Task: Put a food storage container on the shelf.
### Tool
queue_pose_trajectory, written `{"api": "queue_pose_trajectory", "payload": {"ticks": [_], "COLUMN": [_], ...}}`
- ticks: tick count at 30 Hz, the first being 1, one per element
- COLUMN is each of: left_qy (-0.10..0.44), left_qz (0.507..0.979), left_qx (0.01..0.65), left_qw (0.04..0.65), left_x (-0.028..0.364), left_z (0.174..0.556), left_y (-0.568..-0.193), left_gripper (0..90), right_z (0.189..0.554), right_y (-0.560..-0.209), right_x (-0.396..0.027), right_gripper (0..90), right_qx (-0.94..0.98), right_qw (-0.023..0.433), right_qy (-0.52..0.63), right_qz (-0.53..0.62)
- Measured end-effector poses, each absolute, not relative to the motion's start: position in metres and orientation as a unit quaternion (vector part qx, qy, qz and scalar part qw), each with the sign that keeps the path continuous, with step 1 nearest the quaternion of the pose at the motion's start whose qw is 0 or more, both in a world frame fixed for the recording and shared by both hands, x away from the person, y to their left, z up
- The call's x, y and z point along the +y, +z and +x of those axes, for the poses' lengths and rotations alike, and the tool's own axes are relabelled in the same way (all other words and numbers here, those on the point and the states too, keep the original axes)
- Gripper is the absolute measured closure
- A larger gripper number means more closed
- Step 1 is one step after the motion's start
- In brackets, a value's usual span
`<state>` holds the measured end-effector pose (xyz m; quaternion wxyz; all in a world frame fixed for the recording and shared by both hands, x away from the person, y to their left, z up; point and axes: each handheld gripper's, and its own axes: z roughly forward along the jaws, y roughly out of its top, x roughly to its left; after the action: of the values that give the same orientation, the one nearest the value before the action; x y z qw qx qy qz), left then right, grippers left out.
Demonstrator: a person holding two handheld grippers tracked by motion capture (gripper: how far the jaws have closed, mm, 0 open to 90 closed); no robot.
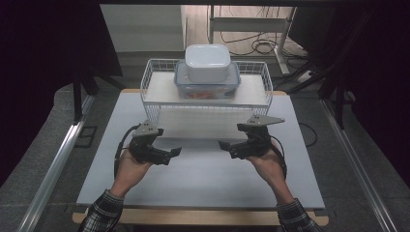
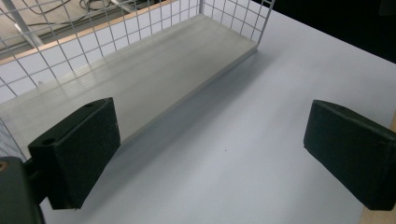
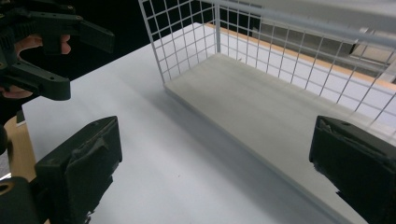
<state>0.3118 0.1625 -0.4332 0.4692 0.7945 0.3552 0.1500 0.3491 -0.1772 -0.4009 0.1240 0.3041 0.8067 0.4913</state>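
High view, left gripper spread, right gripper spread, both empty, near wire rack

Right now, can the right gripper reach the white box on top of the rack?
Probably yes. The right gripper is open and holds nothing, and the white box sits uncovered on the clear container on the wire rack; nothing stands between them, though it must rise first.

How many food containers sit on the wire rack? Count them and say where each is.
2. A clear container with a blue-rimmed lid rests mid-way along the wire rack's top shelf; a white lidded container is stacked on it. None appears hidden.
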Motion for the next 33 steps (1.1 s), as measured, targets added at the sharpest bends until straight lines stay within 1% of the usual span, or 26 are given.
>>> {"api": "queue_pose_trajectory", "payload": {"ticks": [5, 12, 18, 33], "left_qy": [0.150, 0.157, 0.157, 0.155], "left_qz": [0.792, 0.798, 0.791, 0.785], "left_qx": [0.357, 0.358, 0.366, 0.377], "left_qw": [0.472, 0.458, 0.464, 0.466], "left_x": [0.167, 0.171, 0.177, 0.184], "left_z": [0.304, 0.295, 0.288, 0.279], "left_y": [-0.438, -0.446, -0.451, -0.473], "left_gripper": [3.5, 3.4, 3.4, 3.5], "right_z": [0.343, 0.335, 0.329, 0.315], "right_y": [-0.407, -0.413, -0.414, -0.435], "right_x": [-0.180, -0.190, -0.193, -0.212], "right_gripper": [0.2, 0.4, 0.9, 1.9], "right_qx": [0.808, 0.808, 0.806, 0.808], "right_qw": [0.125, 0.129, 0.135, 0.134], "right_qy": [0.488, 0.482, 0.484, 0.469], "right_qz": [0.305, 0.312, 0.313, 0.331]}}
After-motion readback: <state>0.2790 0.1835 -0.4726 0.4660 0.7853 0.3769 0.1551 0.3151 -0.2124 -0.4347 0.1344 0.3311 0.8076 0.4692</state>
